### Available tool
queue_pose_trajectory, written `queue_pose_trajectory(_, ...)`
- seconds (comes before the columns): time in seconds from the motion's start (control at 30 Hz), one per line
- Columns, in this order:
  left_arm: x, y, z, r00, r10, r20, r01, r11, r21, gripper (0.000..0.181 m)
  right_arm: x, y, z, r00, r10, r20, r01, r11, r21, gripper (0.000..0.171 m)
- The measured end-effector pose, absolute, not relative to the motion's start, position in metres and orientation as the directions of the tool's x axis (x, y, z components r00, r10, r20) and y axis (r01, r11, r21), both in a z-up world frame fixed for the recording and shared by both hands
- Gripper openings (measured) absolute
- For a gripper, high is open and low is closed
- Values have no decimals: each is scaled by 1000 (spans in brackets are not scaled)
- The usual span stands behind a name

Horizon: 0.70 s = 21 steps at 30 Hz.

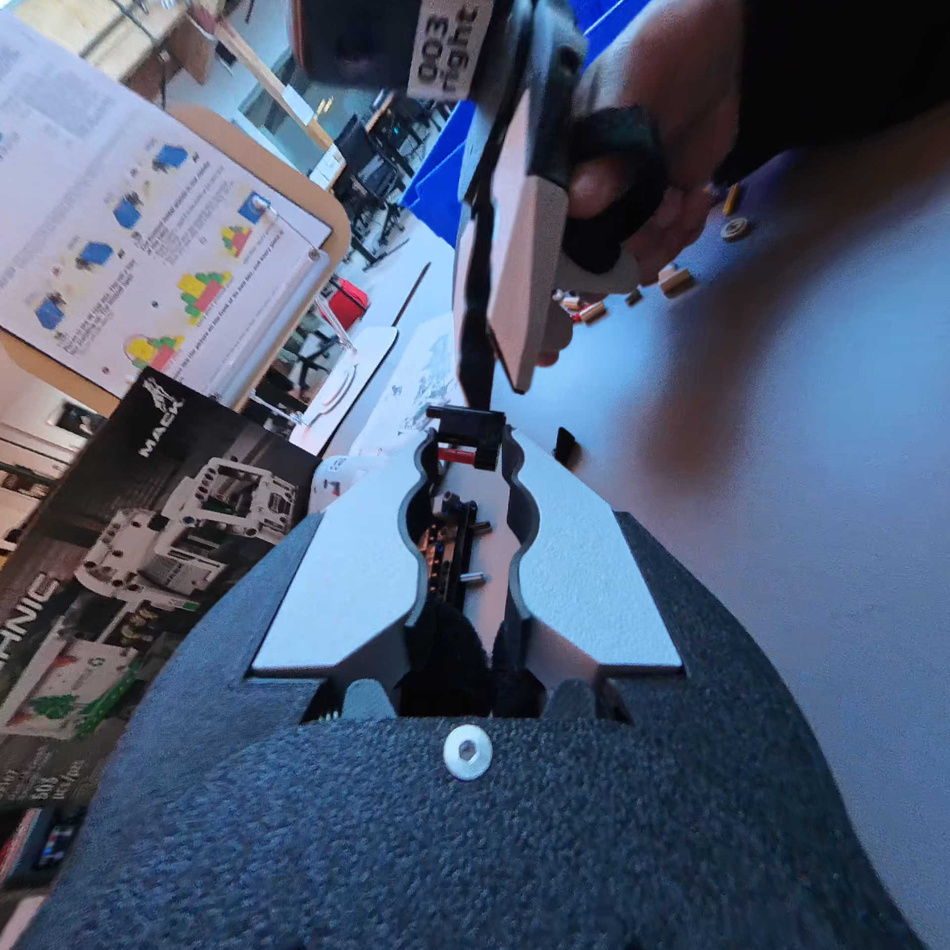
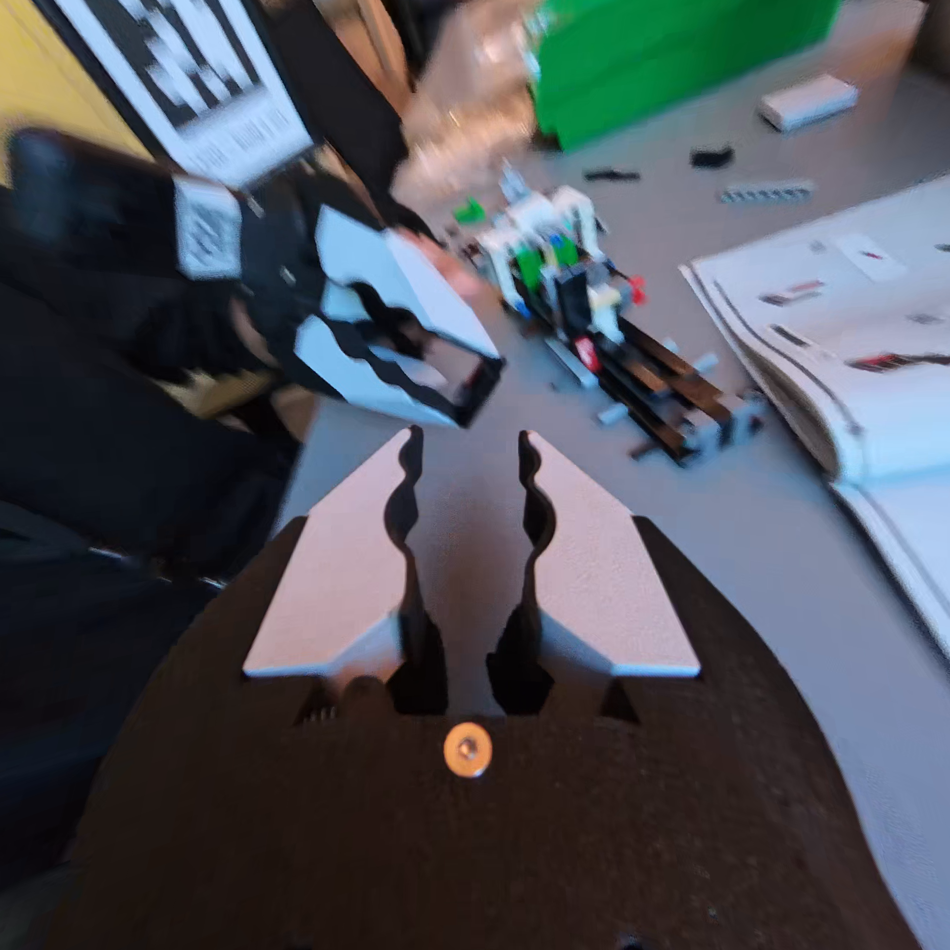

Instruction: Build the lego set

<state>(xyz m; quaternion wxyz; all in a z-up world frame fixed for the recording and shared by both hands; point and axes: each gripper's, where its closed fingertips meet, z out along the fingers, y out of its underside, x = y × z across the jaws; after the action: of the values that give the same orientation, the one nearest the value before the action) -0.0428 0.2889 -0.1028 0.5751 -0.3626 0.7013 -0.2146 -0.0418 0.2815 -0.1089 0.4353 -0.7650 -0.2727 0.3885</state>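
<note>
My left gripper (image 1: 468,448) is shut on a black lego frame (image 1: 465,424) that has a red pin at its far end, and holds it above the table. The frame (image 2: 486,391) also shows in the right wrist view, clamped between the left gripper's white fingers (image 2: 437,308). My right gripper (image 2: 470,436) is open and empty, a little behind and to the right of the frame. It also shows in the left wrist view (image 1: 506,329), held by a hand, just above the frame. The part-built lego truck (image 2: 565,288) lies on the grey table beyond both grippers.
An open instruction booklet (image 2: 822,334) lies to the right of the truck. A green bin (image 2: 668,67) and loose pieces (image 2: 766,194) are behind it. In the left wrist view there are the lego box (image 1: 154,540), a picture board (image 1: 128,205), a blue bin (image 1: 442,169) and small loose parts (image 1: 673,280). The tips of both grippers are at nearly the same place.
</note>
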Motion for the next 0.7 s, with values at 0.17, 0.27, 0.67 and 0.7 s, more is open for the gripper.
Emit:
queue_pose_trajectory(0.17, -44, 277, -103, -66, -672, -738, -229, 730, -644, 23, -63, 277, -96, 418, 753, -508, -49, -539, -841, 31)
queue_pose_trajectory(0.27, -44, 273, -104, -73, -657, -750, -227, 743, -629, 24, -63, 281, -103, 440, 740, -508, -39, -550, -834, 27)
queue_pose_trajectory(0.67, -41, 272, -104, -59, -706, -706, -212, 700, -682, 24, -61, 285, -108, 508, 739, -443, 1, -515, -857, 6)
queue_pose_trajectory(0.7, -41, 272, -103, -65, -733, -677, -202, 674, -710, 24, -60, 286, -108, 521, 743, -421, 14, -500, -866, 6)
